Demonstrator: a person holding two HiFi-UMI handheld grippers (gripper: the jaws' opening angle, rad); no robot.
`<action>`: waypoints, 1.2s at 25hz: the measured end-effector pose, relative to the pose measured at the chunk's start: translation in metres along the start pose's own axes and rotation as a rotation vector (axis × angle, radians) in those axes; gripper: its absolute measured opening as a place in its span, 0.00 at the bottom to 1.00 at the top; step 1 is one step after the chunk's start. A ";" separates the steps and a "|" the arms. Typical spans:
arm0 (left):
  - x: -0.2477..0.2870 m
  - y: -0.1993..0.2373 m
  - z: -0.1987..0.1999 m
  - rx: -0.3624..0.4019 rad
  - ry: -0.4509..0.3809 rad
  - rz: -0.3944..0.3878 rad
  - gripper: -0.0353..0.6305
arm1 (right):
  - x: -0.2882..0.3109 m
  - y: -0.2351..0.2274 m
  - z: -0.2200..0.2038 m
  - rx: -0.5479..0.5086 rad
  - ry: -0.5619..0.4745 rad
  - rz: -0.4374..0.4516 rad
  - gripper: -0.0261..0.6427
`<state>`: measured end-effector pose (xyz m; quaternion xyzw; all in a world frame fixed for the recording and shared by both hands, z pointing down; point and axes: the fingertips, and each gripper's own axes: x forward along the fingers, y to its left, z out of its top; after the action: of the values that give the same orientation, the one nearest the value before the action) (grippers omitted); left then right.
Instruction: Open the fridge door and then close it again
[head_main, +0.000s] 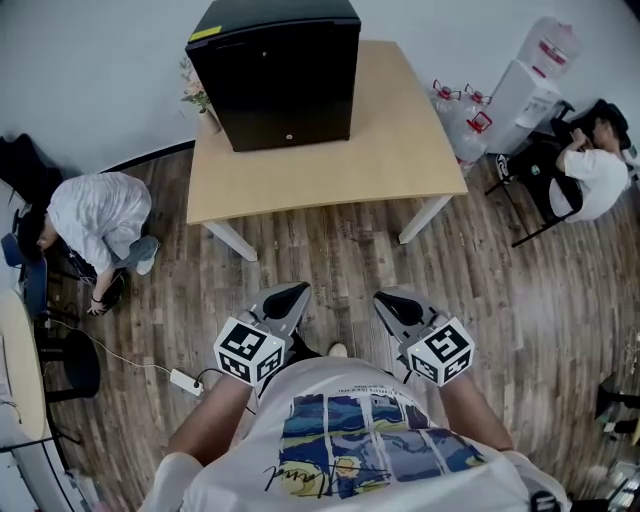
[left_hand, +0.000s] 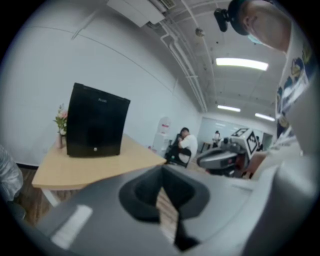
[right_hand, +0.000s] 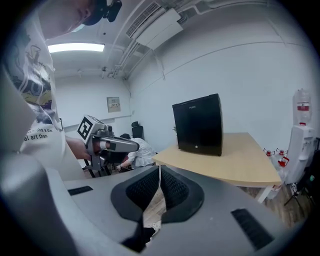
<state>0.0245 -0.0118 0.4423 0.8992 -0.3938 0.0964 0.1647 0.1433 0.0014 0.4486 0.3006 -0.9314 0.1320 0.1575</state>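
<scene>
A small black fridge (head_main: 275, 70) stands with its door closed on the far left part of a light wooden table (head_main: 390, 150). The fridge (left_hand: 96, 122) also shows in the left gripper view and the fridge (right_hand: 199, 124) in the right gripper view, well ahead of the jaws. My left gripper (head_main: 292, 296) and right gripper (head_main: 392, 300) hang close to my body over the wooden floor, short of the table's near edge. Both are shut with nothing between the pads.
A person crouches on the floor at the left (head_main: 95, 220). Another person sits at the far right (head_main: 592, 170) beside a water dispenser (head_main: 535, 70). A vase of flowers (head_main: 197, 100) stands left of the fridge. A power strip and cable (head_main: 185, 380) lie on the floor.
</scene>
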 end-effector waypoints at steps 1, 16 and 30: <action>-0.001 -0.003 0.000 0.006 0.000 -0.001 0.06 | -0.002 0.000 -0.001 0.002 -0.001 -0.002 0.07; -0.003 -0.020 -0.010 0.001 -0.008 -0.006 0.06 | -0.016 0.016 -0.001 -0.029 -0.035 0.011 0.06; -0.003 -0.021 -0.013 0.007 0.010 -0.005 0.06 | -0.017 0.021 -0.001 -0.033 -0.040 0.018 0.06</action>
<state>0.0368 0.0085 0.4490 0.9002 -0.3905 0.1021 0.1637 0.1435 0.0270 0.4401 0.2922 -0.9390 0.1119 0.1427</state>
